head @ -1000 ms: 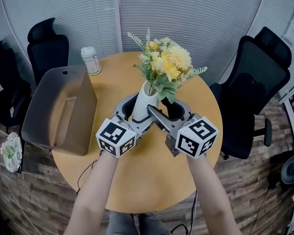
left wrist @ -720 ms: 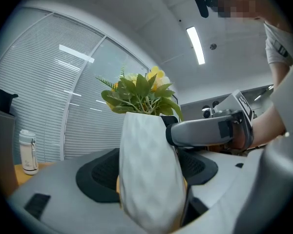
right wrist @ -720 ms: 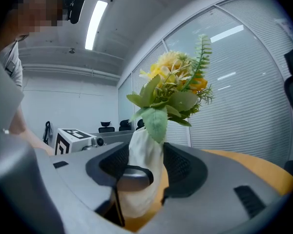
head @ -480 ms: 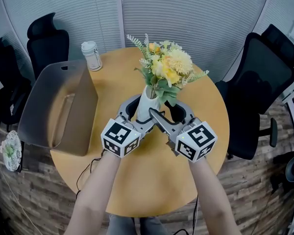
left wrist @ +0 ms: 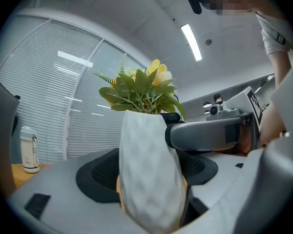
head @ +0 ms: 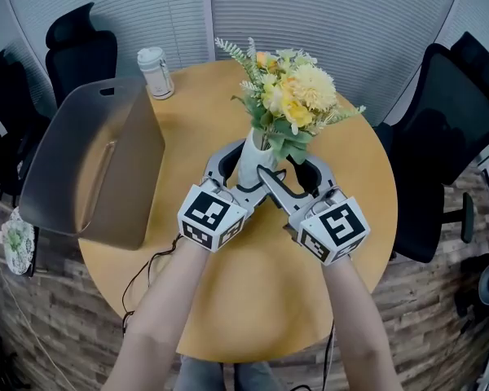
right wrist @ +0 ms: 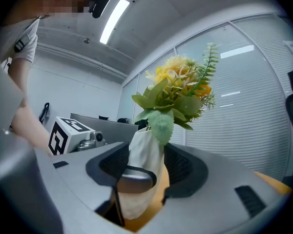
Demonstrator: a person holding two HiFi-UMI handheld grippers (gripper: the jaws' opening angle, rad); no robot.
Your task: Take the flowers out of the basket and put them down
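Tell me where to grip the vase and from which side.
Take the vase by its white body, under the flowers, from the near side with jaws level. It is upright and slim, the blooms spread wide above. The left gripper and right gripper hold it so.

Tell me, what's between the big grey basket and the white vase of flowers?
Just bare wooden table, apart from the left gripper wrapped around the vase. The head view shows this stretch, right of the basket.
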